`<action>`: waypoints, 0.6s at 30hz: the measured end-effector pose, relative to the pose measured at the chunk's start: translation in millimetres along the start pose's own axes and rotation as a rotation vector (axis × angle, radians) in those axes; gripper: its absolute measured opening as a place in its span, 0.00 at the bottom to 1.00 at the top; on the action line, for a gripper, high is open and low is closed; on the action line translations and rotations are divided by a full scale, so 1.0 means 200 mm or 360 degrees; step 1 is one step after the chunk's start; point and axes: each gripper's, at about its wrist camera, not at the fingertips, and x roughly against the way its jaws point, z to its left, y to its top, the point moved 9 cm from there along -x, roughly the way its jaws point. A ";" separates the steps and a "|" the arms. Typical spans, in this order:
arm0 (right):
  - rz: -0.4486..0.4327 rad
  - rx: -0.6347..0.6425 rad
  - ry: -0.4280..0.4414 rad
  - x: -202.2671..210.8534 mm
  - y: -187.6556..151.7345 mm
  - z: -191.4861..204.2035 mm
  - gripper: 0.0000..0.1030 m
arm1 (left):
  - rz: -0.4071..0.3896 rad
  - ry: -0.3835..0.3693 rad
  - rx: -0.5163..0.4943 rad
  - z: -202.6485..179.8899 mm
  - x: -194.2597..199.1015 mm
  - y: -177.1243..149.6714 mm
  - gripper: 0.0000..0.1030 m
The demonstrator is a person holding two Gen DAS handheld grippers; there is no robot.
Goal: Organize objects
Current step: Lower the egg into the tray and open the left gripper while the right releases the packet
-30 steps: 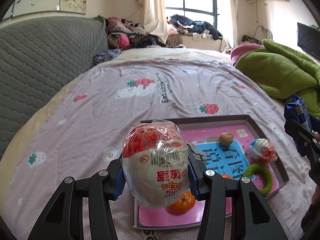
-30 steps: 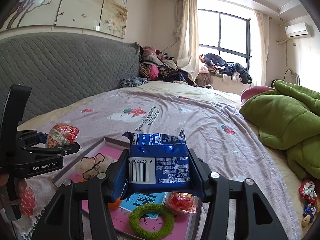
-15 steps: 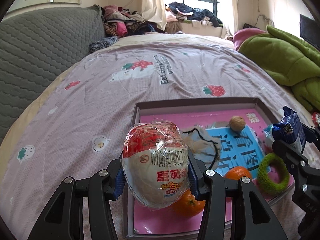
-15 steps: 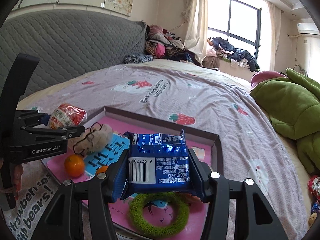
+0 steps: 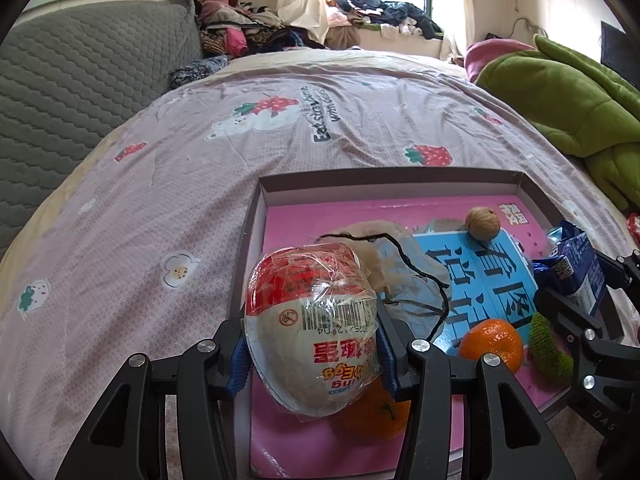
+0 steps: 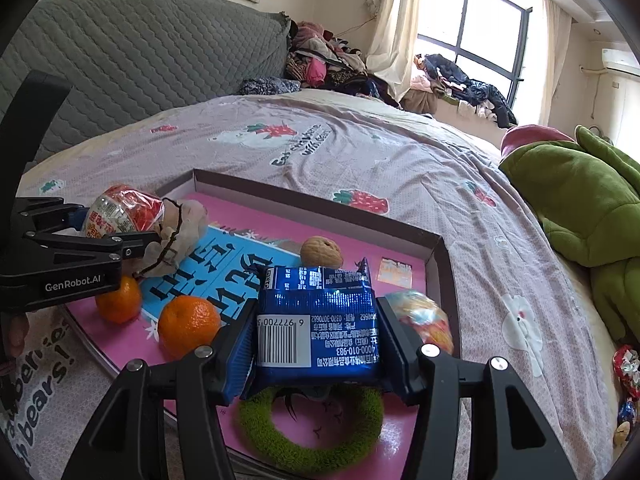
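My left gripper [image 5: 312, 354] is shut on a red-and-white wrapped egg toy [image 5: 314, 332], held over the near left of the pink tray [image 5: 384, 178]. It also shows in the right wrist view [image 6: 120, 210]. My right gripper [image 6: 318, 338] is shut on a blue snack packet [image 6: 318, 328], held over the tray's near right, above a green fuzzy ring [image 6: 312, 446]. The packet also shows in the left wrist view [image 5: 572, 272].
In the tray lie two oranges [image 6: 188, 326] [image 6: 119, 302], a walnut [image 6: 321, 252], a beige pouch with black cord [image 5: 404, 272], a blue card [image 5: 488, 276] and a colourful wrapped ball [image 6: 424, 318]. A green blanket [image 6: 580, 200] lies right; small wrapped items [image 6: 626, 368] beside it.
Both grippers have moved forward and down over the tray with their loads. The tray and its contents now look closer and larger in both views.
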 end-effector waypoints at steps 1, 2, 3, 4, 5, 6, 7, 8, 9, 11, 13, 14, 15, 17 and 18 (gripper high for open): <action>0.0010 0.0009 -0.0005 -0.01 -0.01 0.00 0.54 | 0.0006 0.0002 -0.0009 -0.01 -0.01 0.00 0.51; 0.0024 0.0015 -0.0003 -0.02 -0.02 0.01 0.54 | 0.0009 0.0003 -0.0015 -0.01 -0.01 -0.01 0.51; 0.0042 0.0020 -0.0004 -0.03 -0.02 0.01 0.54 | 0.0013 0.0005 -0.0024 -0.02 -0.01 -0.01 0.51; 0.0052 0.0023 -0.0007 -0.04 -0.03 0.01 0.54 | 0.0018 0.0008 -0.0033 -0.02 -0.02 -0.01 0.51; 0.0062 0.0028 -0.0008 -0.04 -0.03 0.01 0.55 | 0.0020 0.0010 -0.0034 -0.02 -0.02 -0.02 0.51; 0.0075 0.0033 -0.0005 -0.05 -0.04 0.01 0.55 | 0.0030 0.0002 -0.0030 -0.02 -0.02 -0.02 0.51; 0.0078 0.0033 -0.0008 -0.05 -0.05 0.01 0.55 | 0.0046 -0.0011 -0.0027 -0.03 -0.03 -0.03 0.51; 0.0083 0.0034 -0.0011 -0.06 -0.05 0.01 0.55 | 0.0056 -0.0015 -0.0022 -0.03 -0.04 -0.04 0.51; 0.0086 0.0032 -0.0006 -0.06 -0.05 0.01 0.55 | 0.0063 -0.0013 -0.0018 -0.02 -0.04 -0.04 0.51; 0.0089 0.0030 -0.0004 -0.05 -0.06 0.01 0.55 | 0.0062 -0.0006 -0.0010 -0.02 -0.04 -0.05 0.51; 0.0092 0.0026 -0.0002 -0.06 -0.05 0.01 0.55 | 0.0062 -0.0015 0.0007 -0.01 -0.03 -0.05 0.51; 0.0095 0.0024 0.0001 -0.06 -0.05 0.01 0.55 | 0.0064 -0.0021 0.0015 -0.01 -0.03 -0.05 0.51; 0.0096 0.0020 0.0003 -0.06 -0.05 0.01 0.55 | 0.0065 -0.0026 0.0021 0.00 -0.03 -0.05 0.51; 0.0102 0.0012 0.0011 -0.05 -0.05 0.01 0.55 | 0.0054 -0.0019 0.0033 0.01 -0.02 -0.04 0.53; 0.0104 0.0006 0.0017 -0.05 -0.05 0.01 0.55 | 0.0052 -0.0013 0.0038 0.02 -0.01 -0.04 0.55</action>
